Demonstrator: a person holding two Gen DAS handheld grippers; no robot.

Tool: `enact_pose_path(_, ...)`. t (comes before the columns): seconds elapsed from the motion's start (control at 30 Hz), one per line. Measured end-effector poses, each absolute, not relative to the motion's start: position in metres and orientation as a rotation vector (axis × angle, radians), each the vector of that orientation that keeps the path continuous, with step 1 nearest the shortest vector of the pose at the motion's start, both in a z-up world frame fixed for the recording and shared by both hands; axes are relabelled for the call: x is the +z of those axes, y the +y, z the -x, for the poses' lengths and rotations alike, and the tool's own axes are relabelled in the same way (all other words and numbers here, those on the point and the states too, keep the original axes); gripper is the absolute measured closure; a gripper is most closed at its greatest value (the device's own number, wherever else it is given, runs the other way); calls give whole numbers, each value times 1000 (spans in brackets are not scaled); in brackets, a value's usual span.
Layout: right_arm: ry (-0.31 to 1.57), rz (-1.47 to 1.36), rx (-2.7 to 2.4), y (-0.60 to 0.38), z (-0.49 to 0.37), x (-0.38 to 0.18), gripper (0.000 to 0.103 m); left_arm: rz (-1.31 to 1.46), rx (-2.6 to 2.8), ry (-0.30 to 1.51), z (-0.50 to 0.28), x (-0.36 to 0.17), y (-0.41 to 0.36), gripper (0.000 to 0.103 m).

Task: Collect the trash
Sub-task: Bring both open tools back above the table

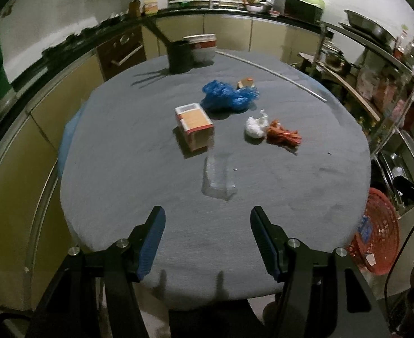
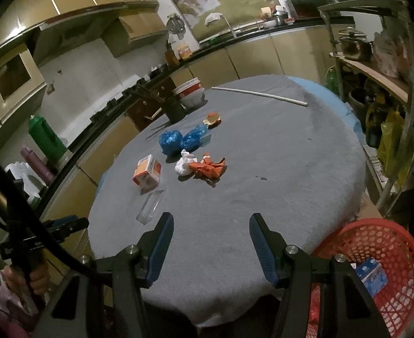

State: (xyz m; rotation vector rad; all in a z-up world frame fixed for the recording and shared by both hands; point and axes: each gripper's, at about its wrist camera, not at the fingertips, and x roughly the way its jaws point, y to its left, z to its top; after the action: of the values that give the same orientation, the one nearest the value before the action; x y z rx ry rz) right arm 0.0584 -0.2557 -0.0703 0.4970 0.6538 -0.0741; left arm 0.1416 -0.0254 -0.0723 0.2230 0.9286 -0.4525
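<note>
Left wrist view: left gripper [image 1: 207, 242] tilts down over table [image 1: 263, 197], jaws apart

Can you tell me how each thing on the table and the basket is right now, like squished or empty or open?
Orange and white cardboard box: closed, lying on the table.
Clear plastic container: empty, lying flat.
Blue plastic bag: crumpled.
White paper wad: scrunched, touching the orange wrapper.
Orange plastic wrapper: crumpled.
Red plastic mesh basket: holds a blue packet.
Left gripper: fingers open, empty.
Right gripper: fingers open, empty.
</note>
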Motion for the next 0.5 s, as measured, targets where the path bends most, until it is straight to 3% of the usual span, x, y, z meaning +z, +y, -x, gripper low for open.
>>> enact_pose_path(0.5,532,-474,-63,-247,8,-36,43,-260,-535,821,-72,-28,-47,39)
